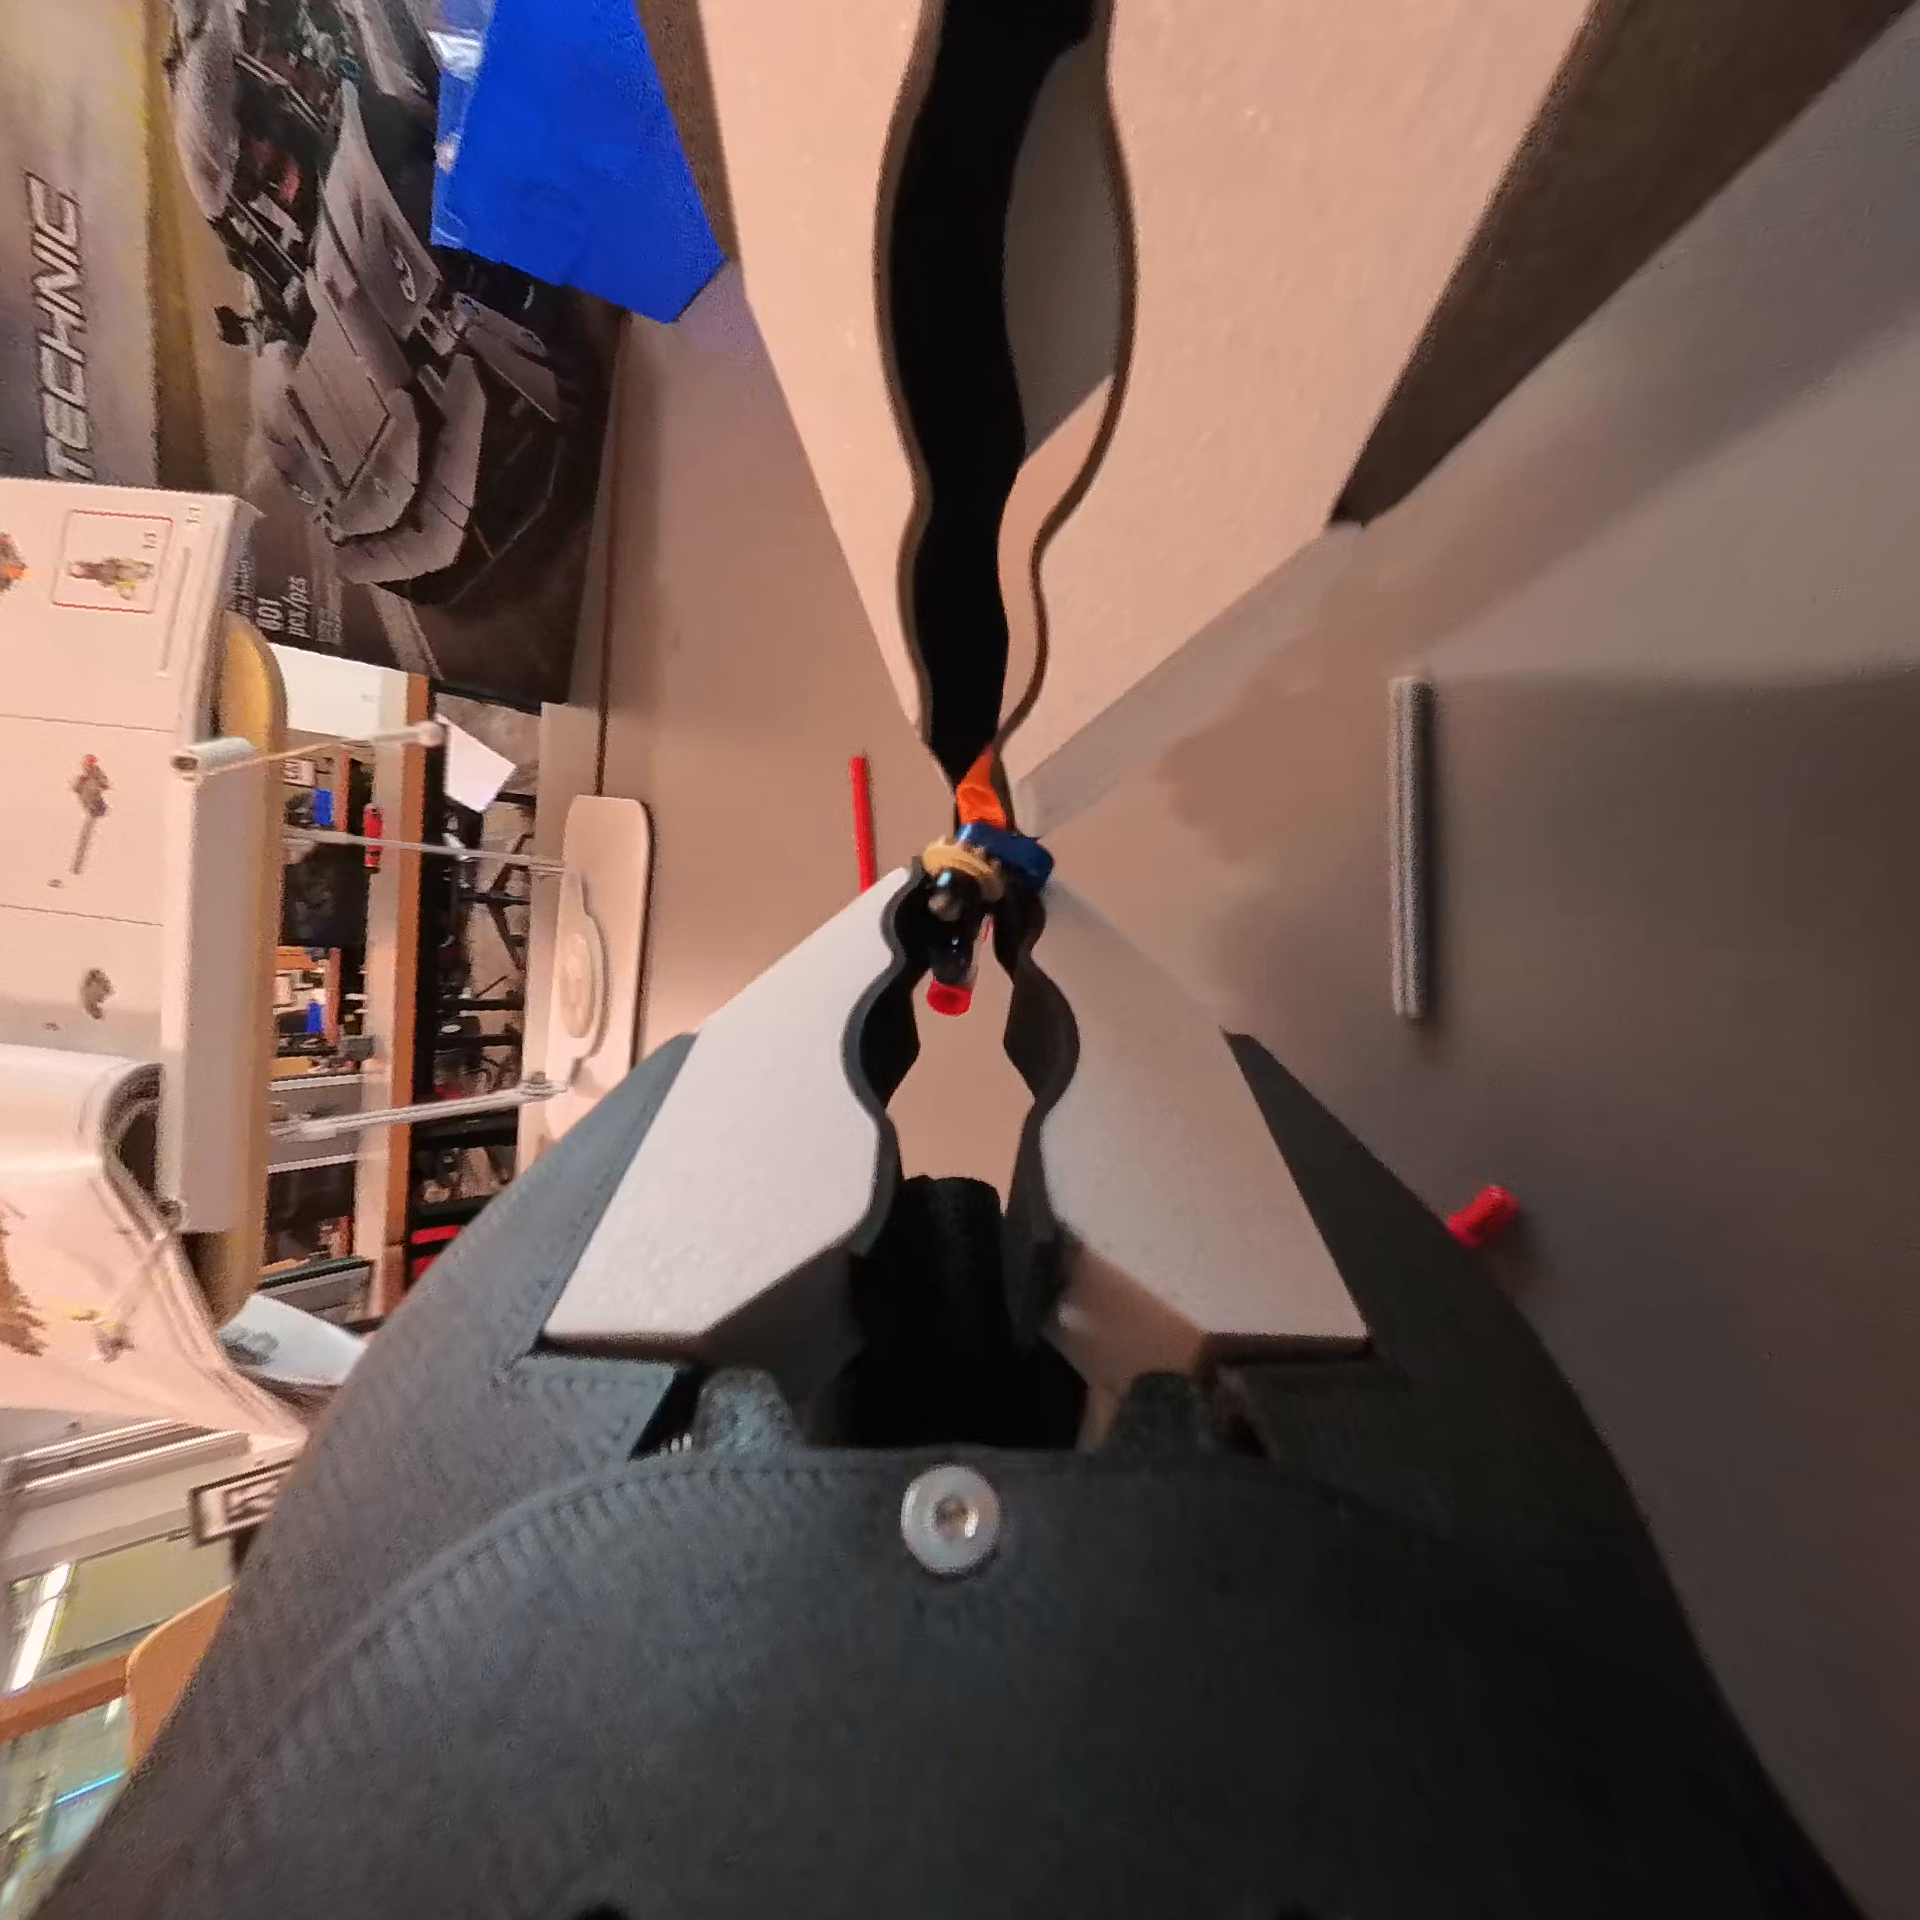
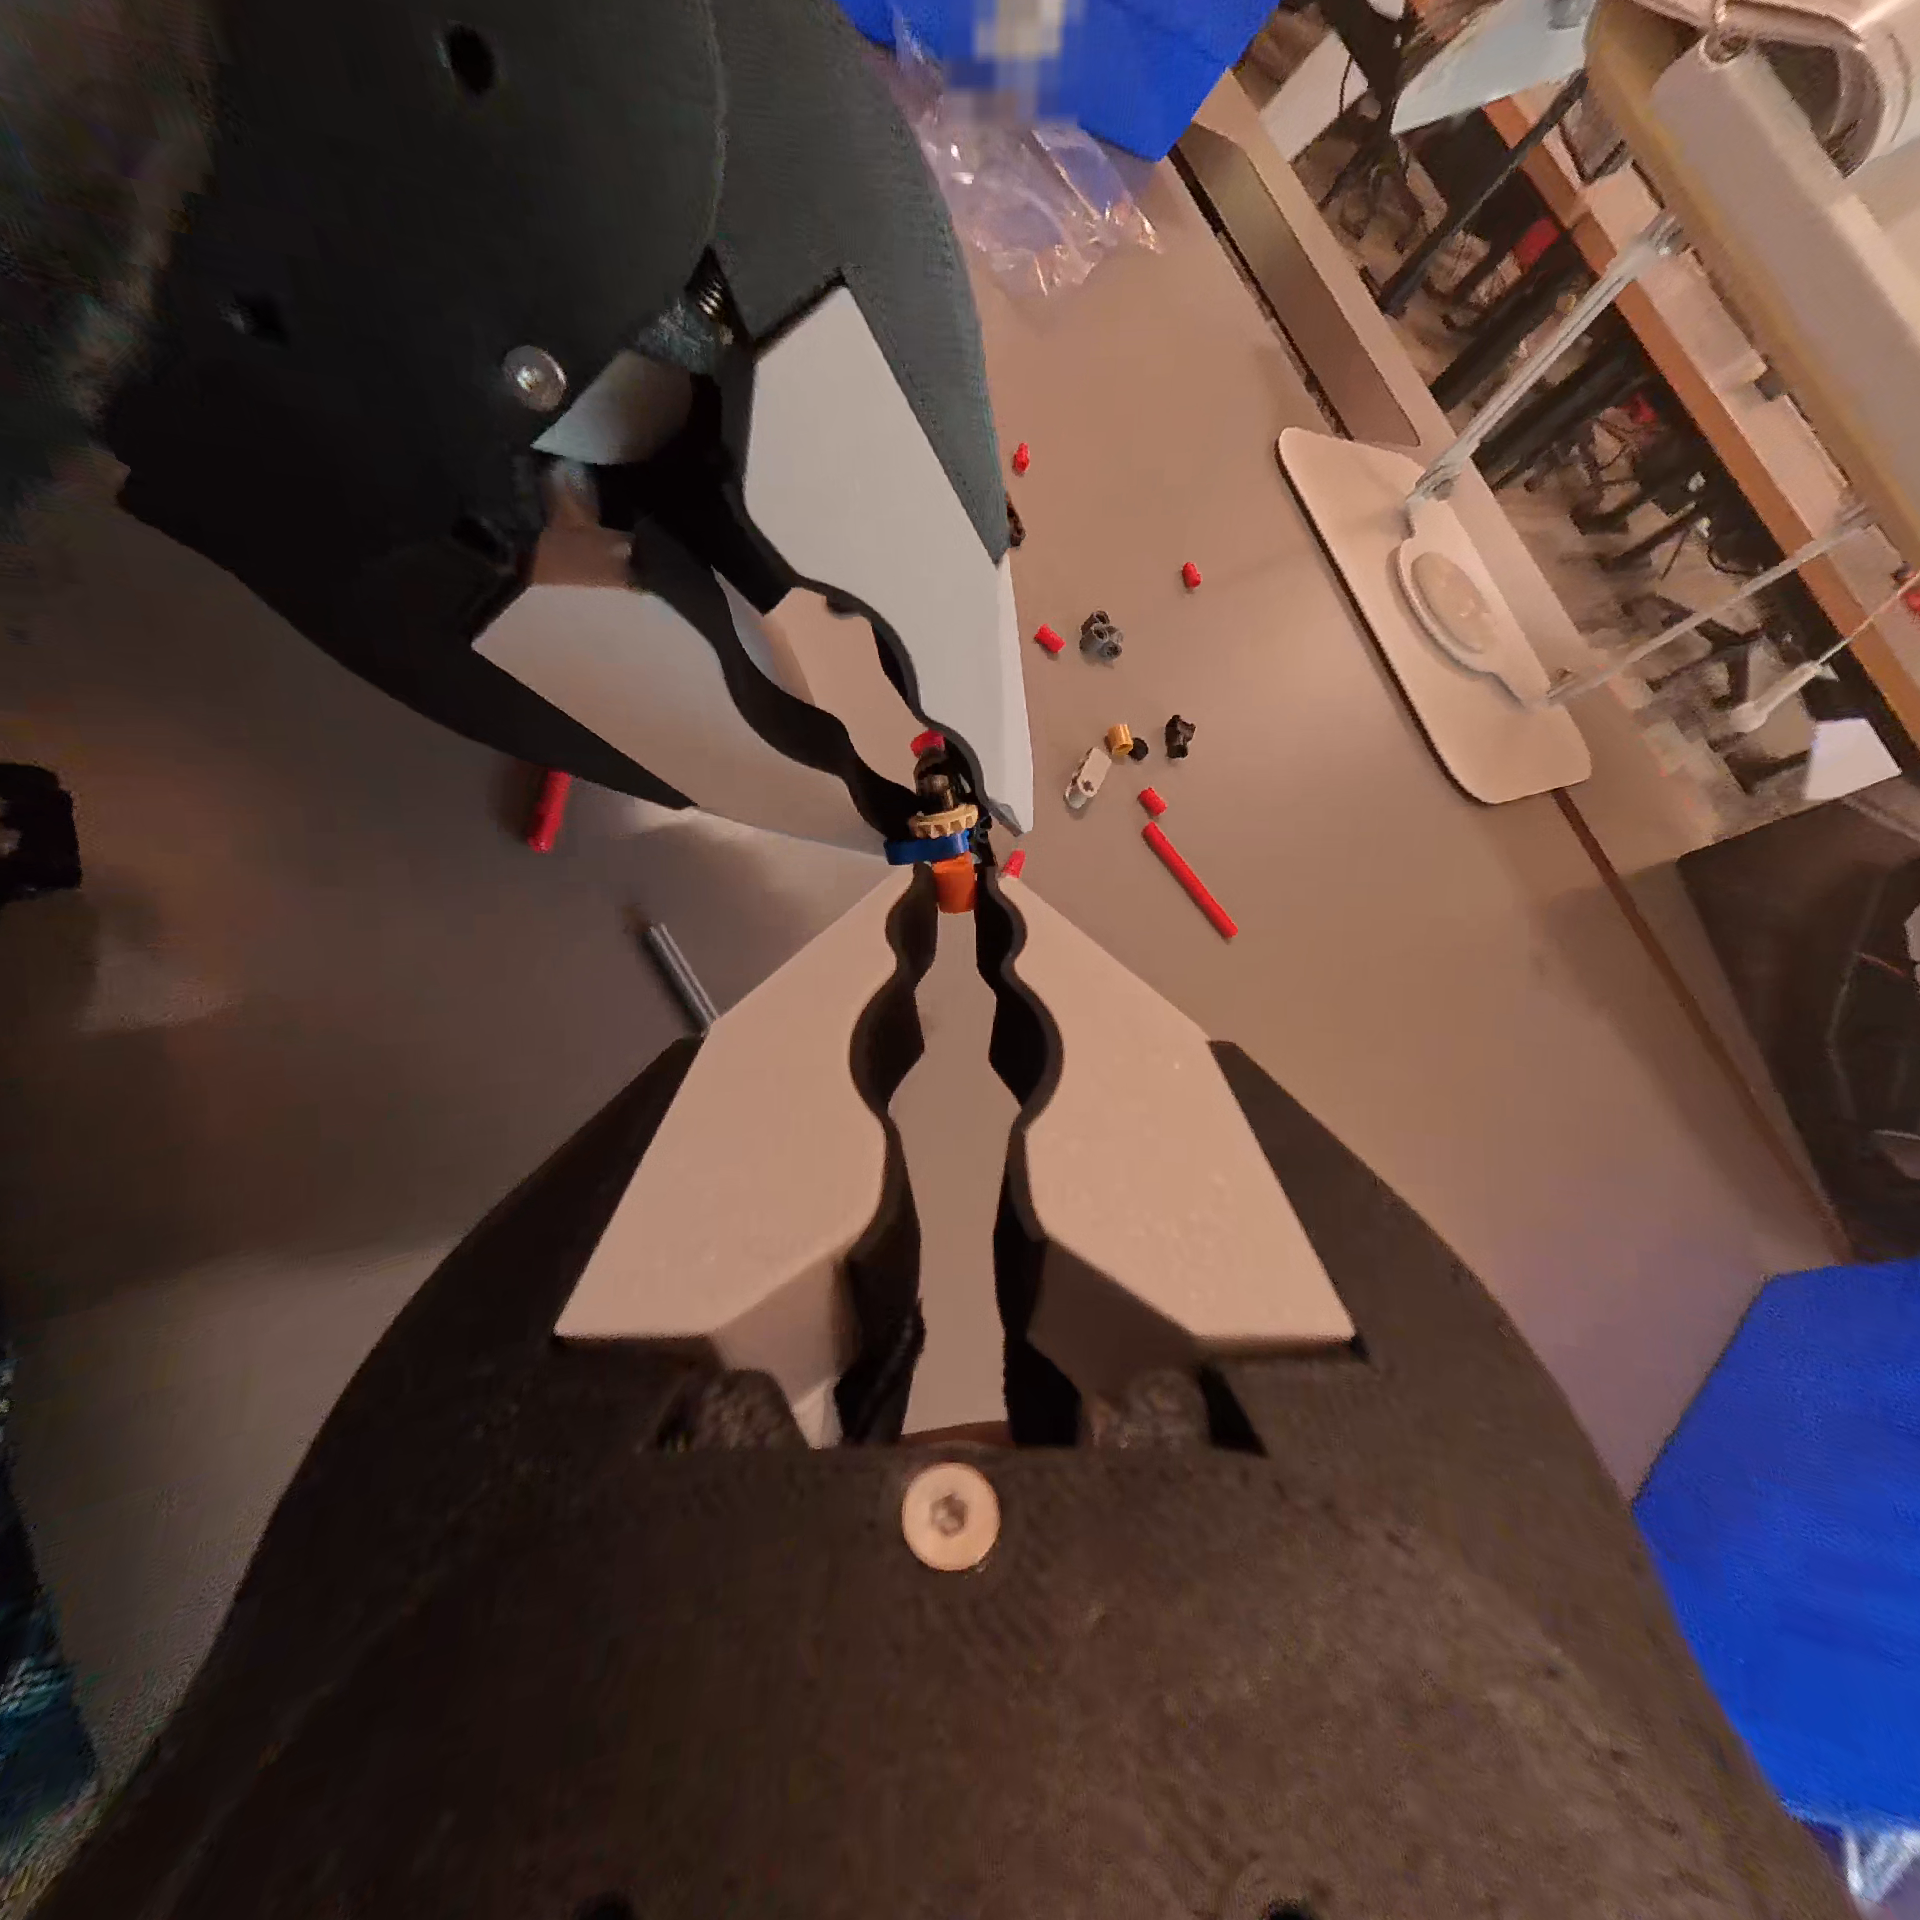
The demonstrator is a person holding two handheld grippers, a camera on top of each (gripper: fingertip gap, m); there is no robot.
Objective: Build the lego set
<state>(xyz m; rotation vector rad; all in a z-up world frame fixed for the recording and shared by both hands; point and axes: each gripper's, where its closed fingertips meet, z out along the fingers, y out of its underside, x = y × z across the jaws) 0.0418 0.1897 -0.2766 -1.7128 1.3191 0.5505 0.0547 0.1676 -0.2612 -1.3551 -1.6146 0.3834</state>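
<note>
Small lego assembly (image 2: 940,831) (tan gear, blue piece, orange piece, red-tipped axle) is held in mid-air above the table (image 2: 1299,1039), between both tools. Left gripper (image 1: 961,914) is clenched on its gear and axle end. Right gripper (image 2: 954,888) is clamped on the orange end. Loose parts lie on the table beyond: a long red axle (image 2: 1190,881), red pins (image 2: 1049,638), grey connector (image 2: 1101,636), black pieces (image 2: 1179,735). A white stand base (image 2: 1351,540) sits at the far table edge. A grey axle (image 1: 1411,847) lies apart. Blue bin (image 2: 1808,1538) contents are hidden.
</note>
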